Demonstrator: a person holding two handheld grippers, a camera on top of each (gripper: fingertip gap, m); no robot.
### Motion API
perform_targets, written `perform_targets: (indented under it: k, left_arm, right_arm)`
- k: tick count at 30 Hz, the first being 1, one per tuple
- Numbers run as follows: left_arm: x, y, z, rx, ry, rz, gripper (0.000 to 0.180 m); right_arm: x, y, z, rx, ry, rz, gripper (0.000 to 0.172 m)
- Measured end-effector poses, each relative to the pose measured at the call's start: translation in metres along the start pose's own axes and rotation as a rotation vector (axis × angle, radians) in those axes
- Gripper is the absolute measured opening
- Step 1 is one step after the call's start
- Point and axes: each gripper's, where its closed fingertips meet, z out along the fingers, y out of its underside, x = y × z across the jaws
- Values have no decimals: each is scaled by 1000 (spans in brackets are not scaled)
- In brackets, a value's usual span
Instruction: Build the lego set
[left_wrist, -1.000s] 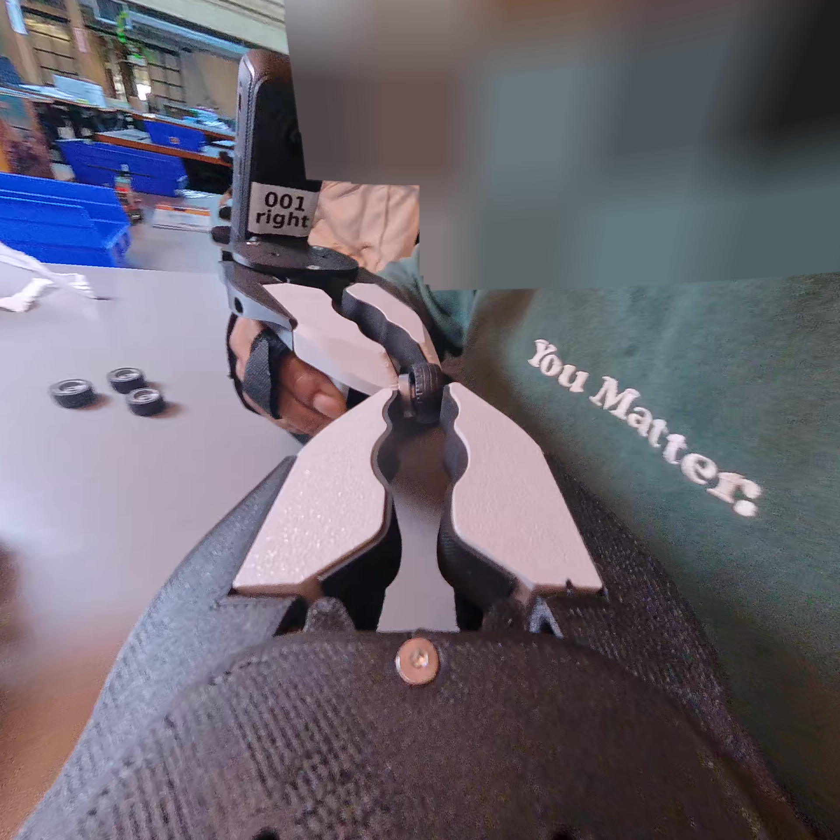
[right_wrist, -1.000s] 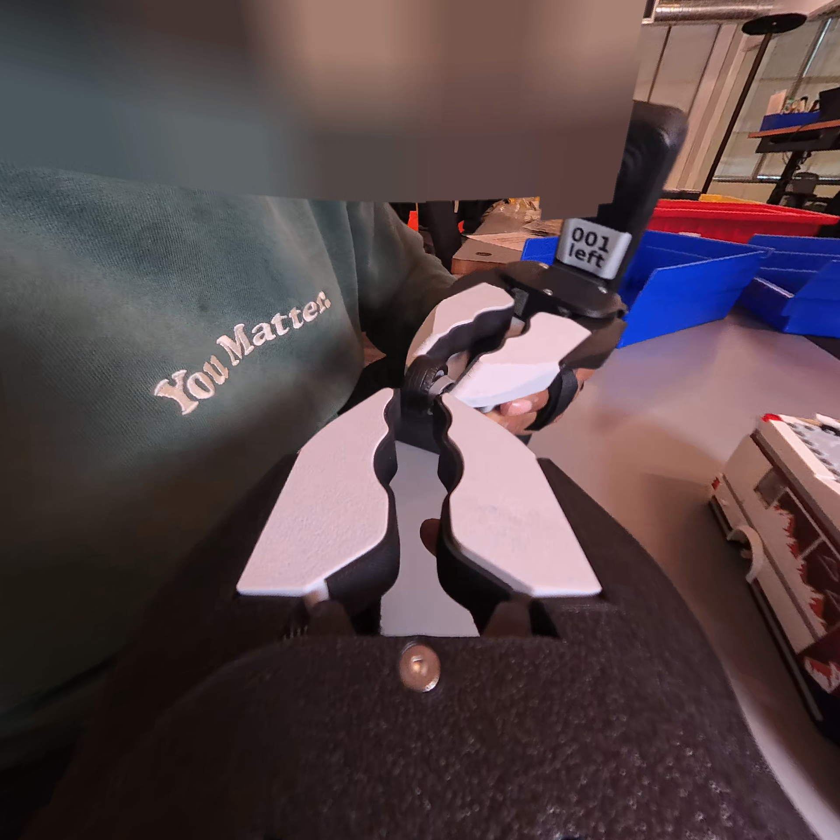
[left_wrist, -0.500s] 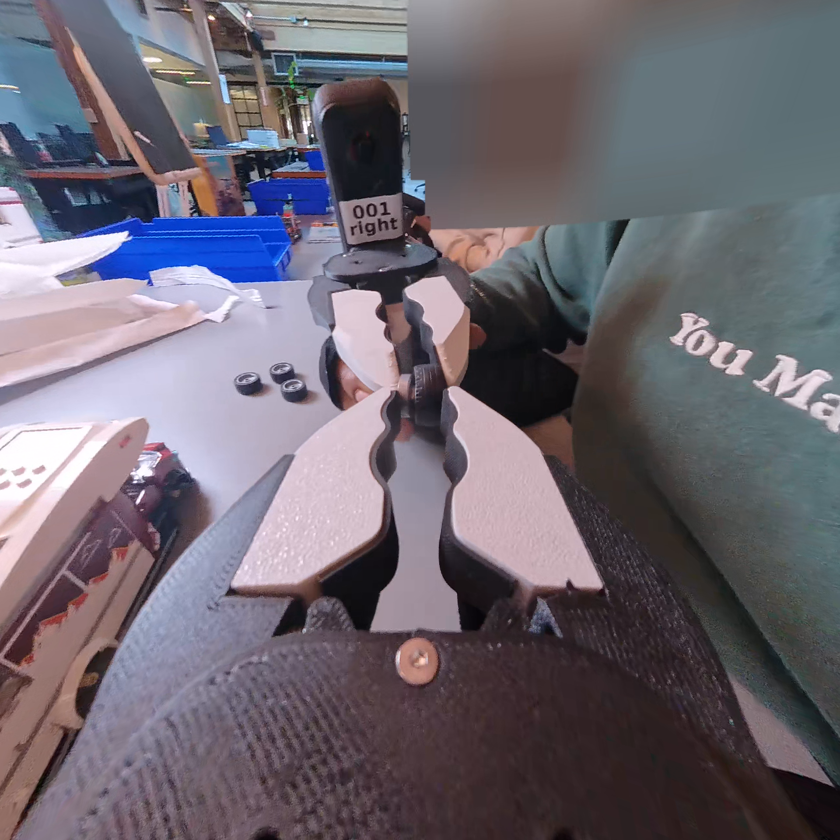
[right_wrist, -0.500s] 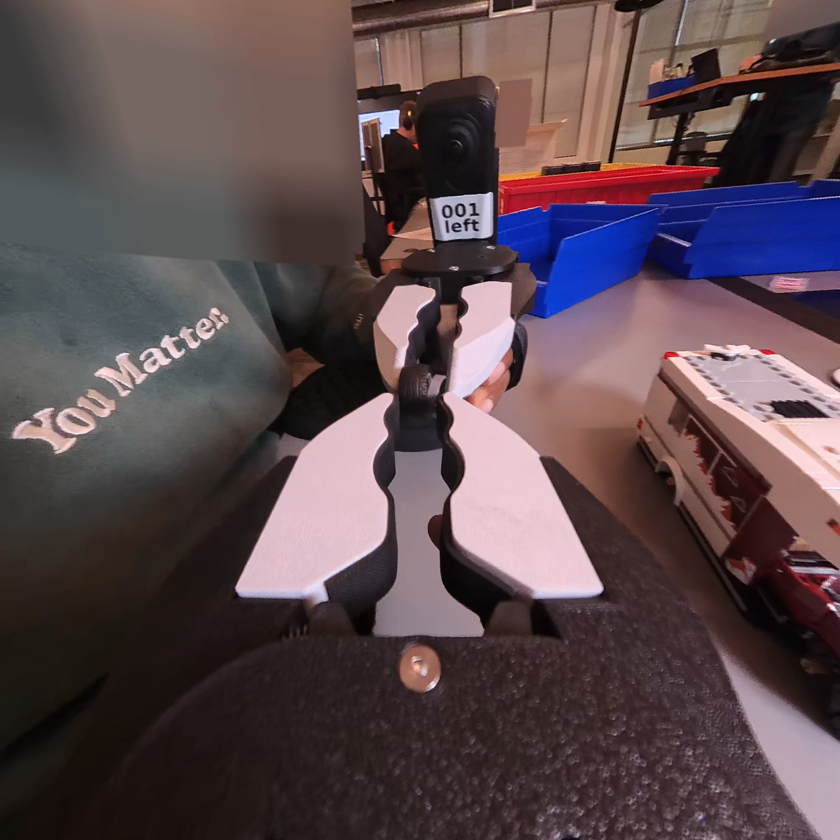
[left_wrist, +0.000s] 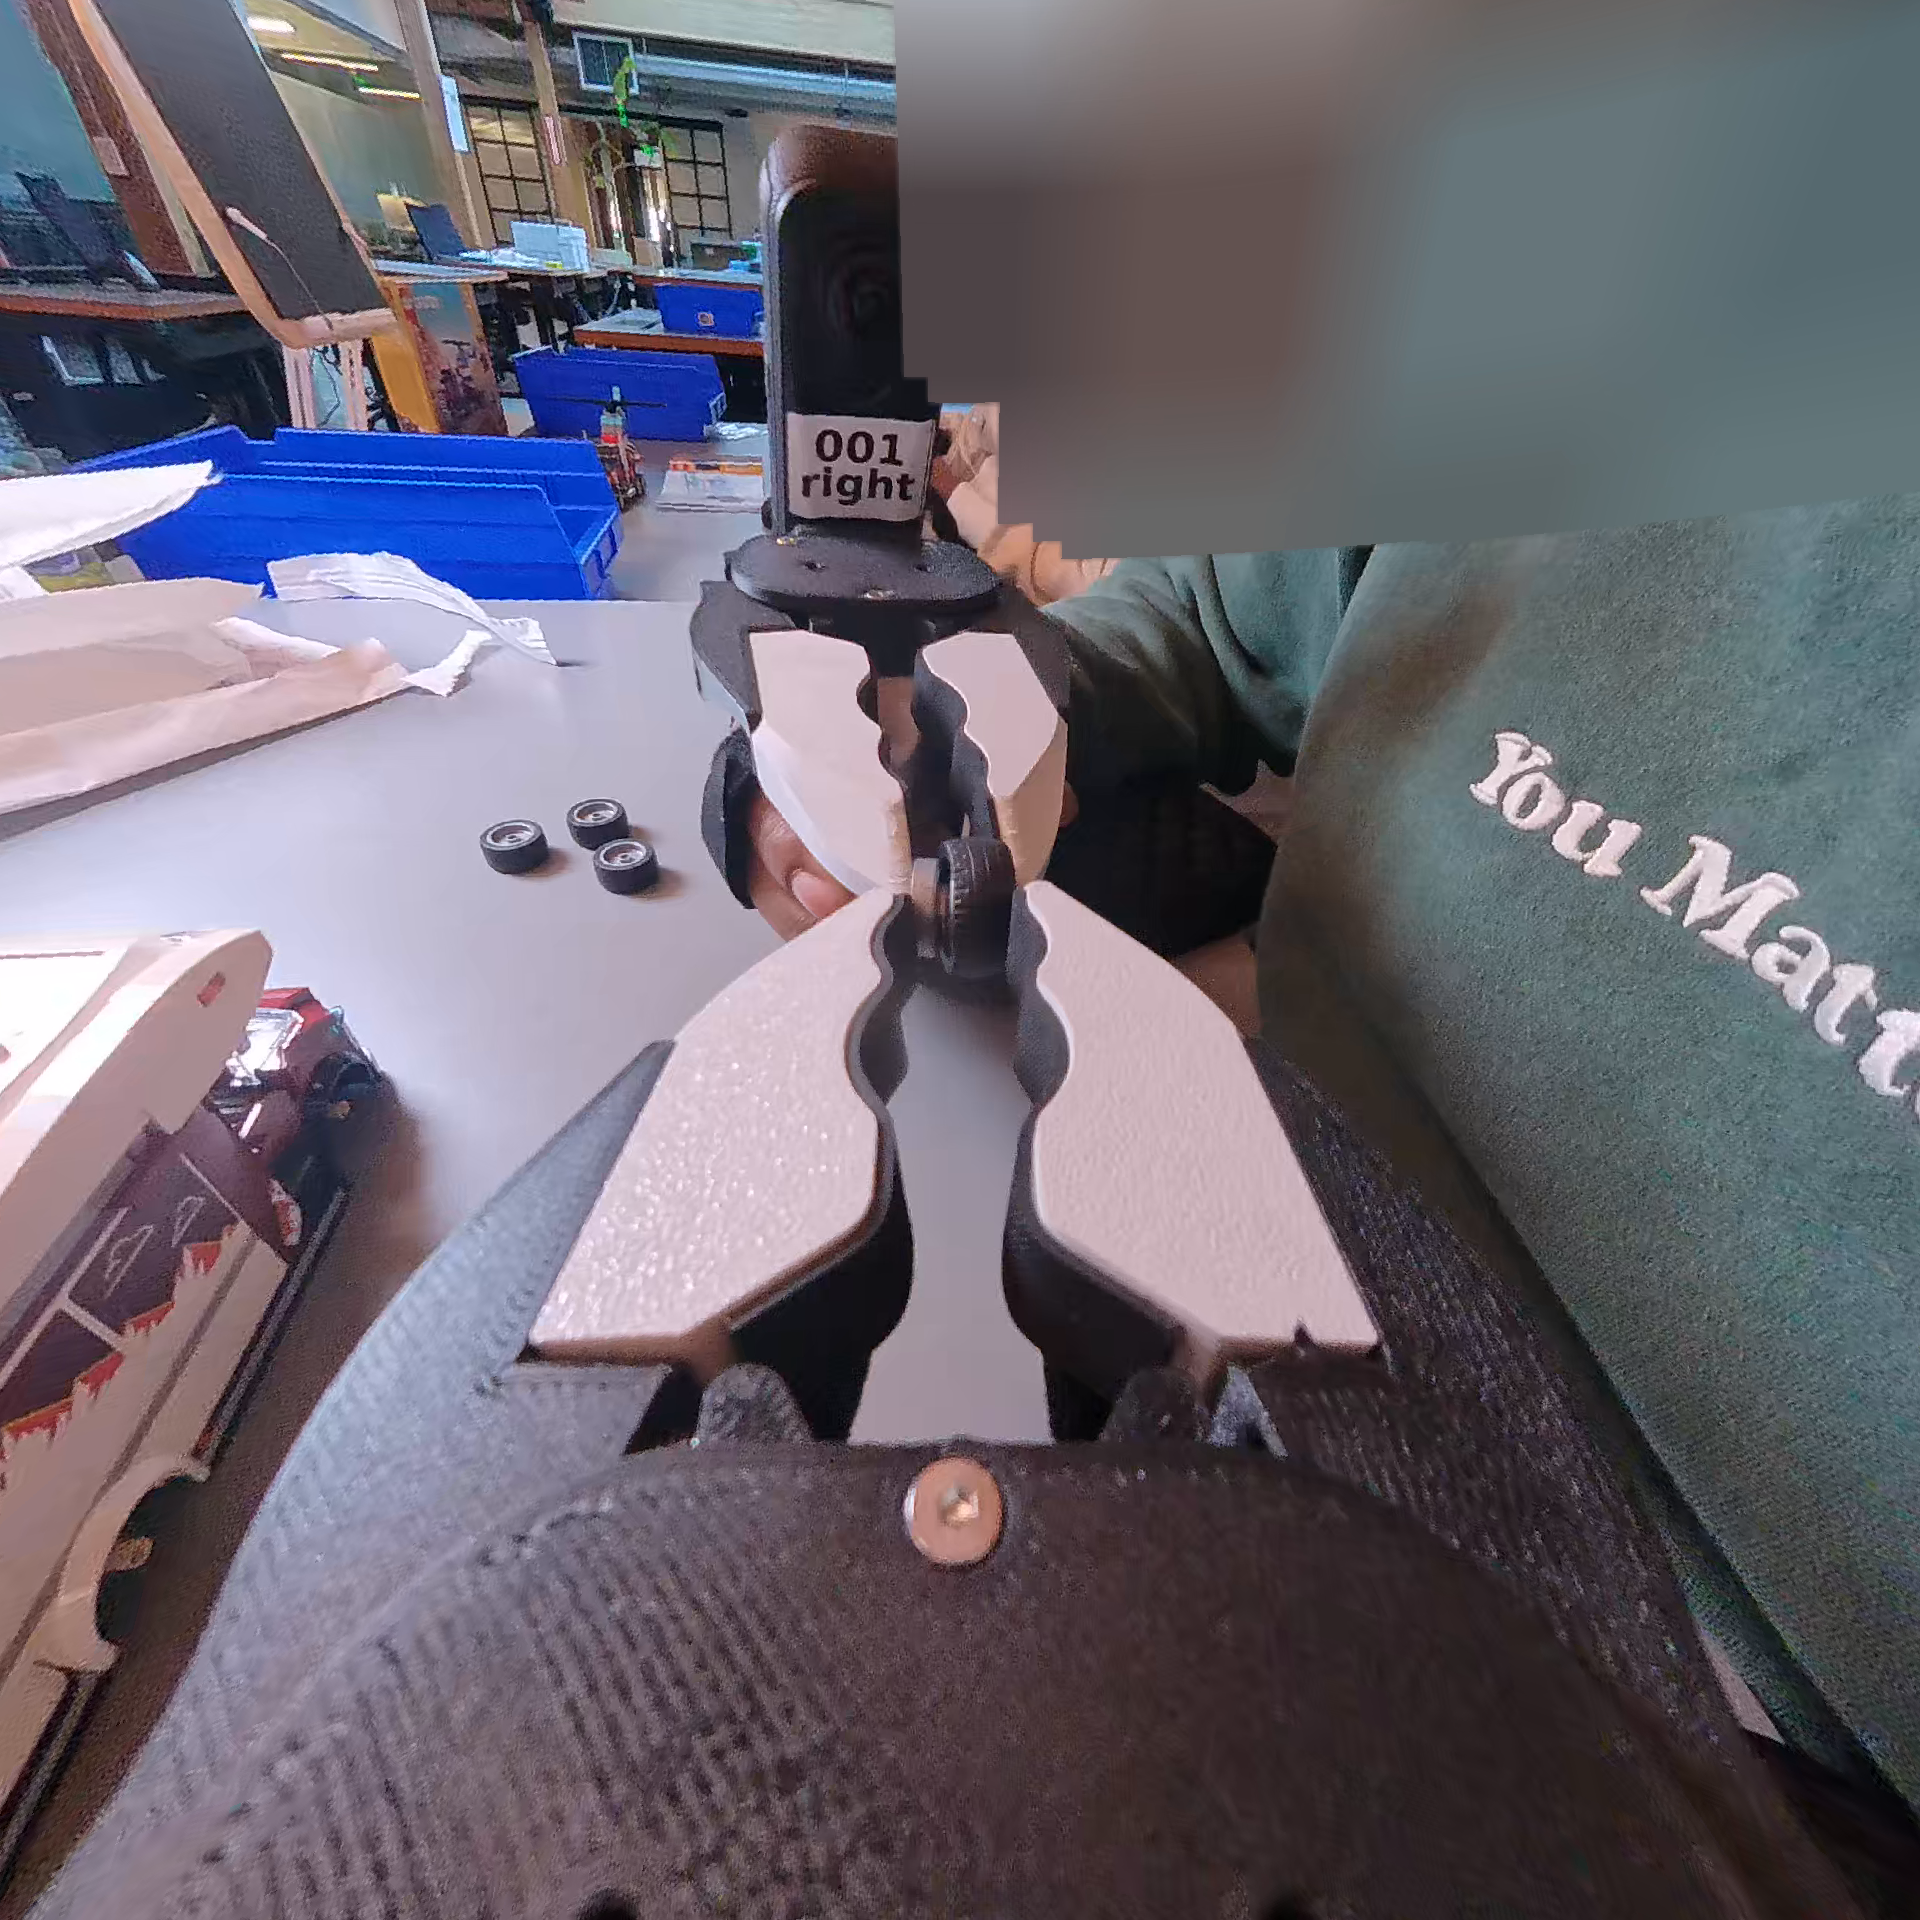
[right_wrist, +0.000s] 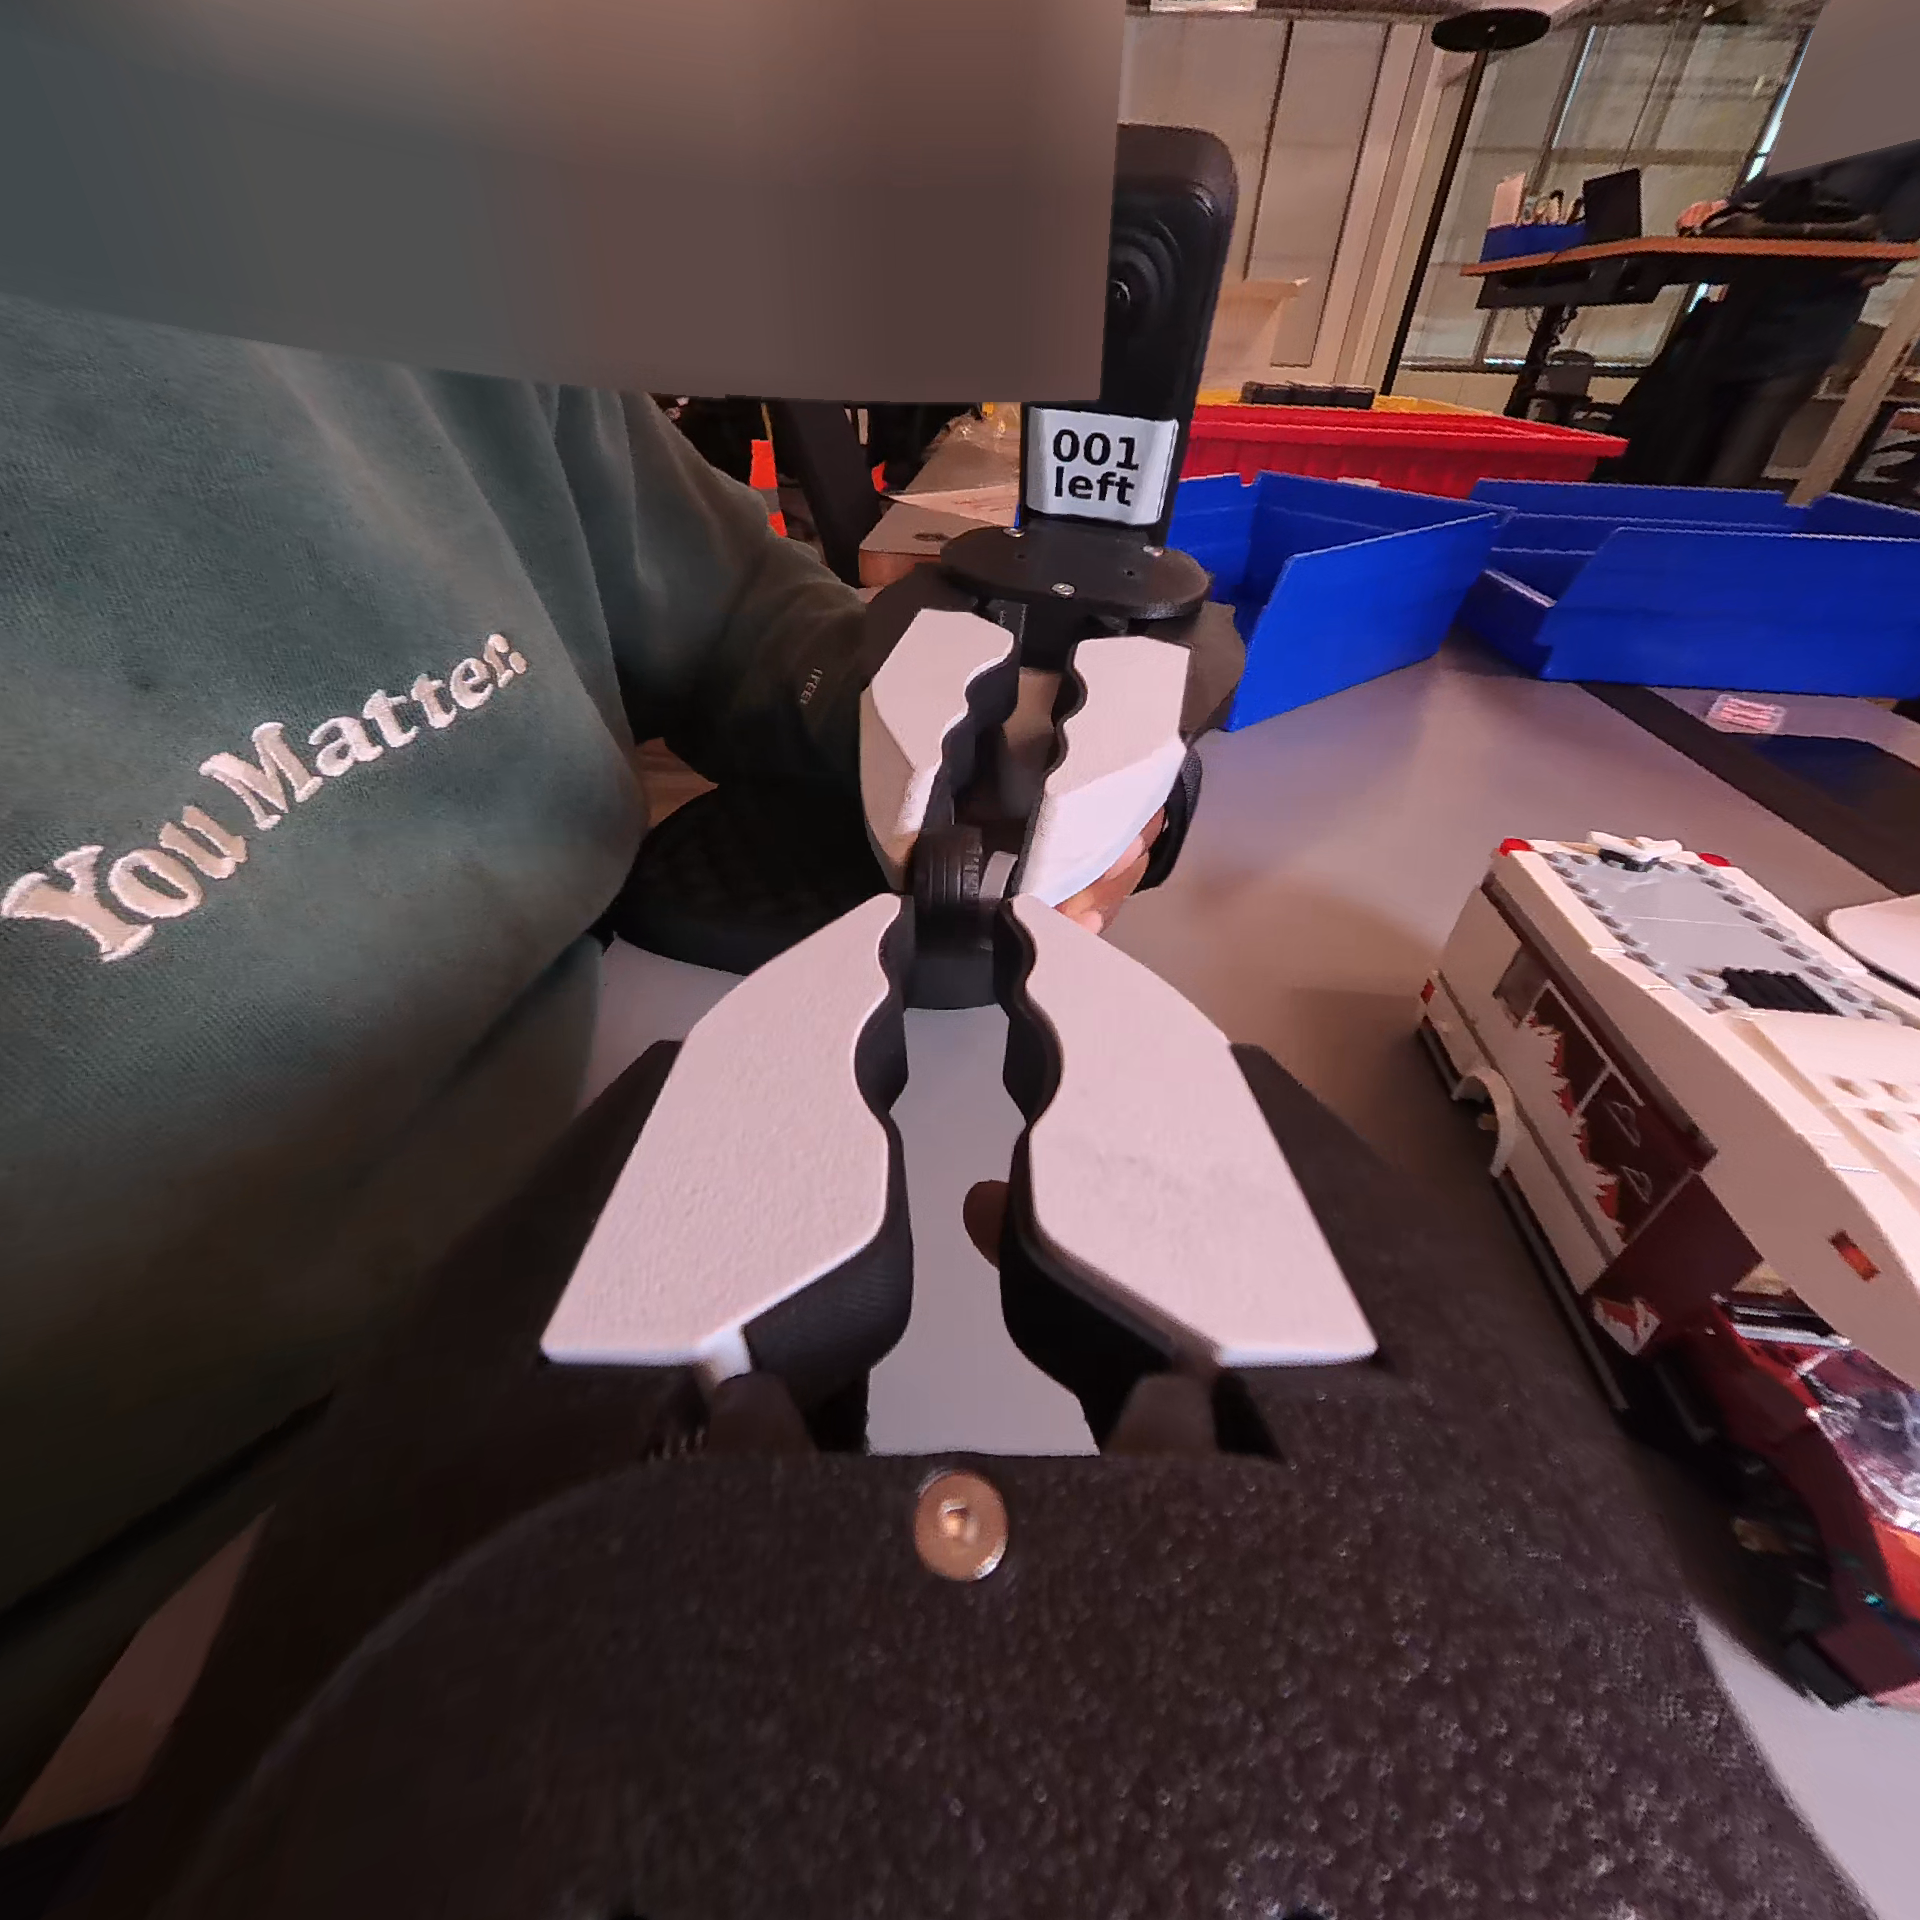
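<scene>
A grey worktop (left_wrist: 436, 997) carries a white and dark-red brick-built van (right_wrist: 1621, 1101), blue bins (left_wrist: 416, 509) and white torn paper (left_wrist: 208, 665). Above its near edge, the left tongs (left_wrist: 961, 914) and right tongs (right_wrist: 951, 914) meet tip to tip, both pinching one small black toy wheel (left_wrist: 971, 894). Three more wheels (left_wrist: 571, 836) lie farther off on the worktop.

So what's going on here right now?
A person holds a tool in each hand, tip to tip above the grey table. The left tool and right tool both pinch one small black wheel with a grey hub. Three more wheels lie loose on the table; a white and red brick-built truck sits alongside.
</scene>
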Motion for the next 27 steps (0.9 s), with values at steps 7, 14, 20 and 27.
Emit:
perform_targets:
  k: [7, 14, 20, 27]
  left_arm:
    - [8, 5, 2, -18, 50, -2, 17]
    - [14, 2, 1, 27, 139, -96, 16]
    - [21, -4, 1, 68, 234, -219, 16]
    - [-3, -6, -2, 97, 111, -235, 18]
  right_arm:
    - [-9, 4, 0, -4, -52, -20, 13]
    - [-15, 1, 1, -1, -57, -88, 13]
    - [-21, -5, 1, 34, -91, -51, 13]
    - [5, -4, -1, 32, 21, 68, 13]
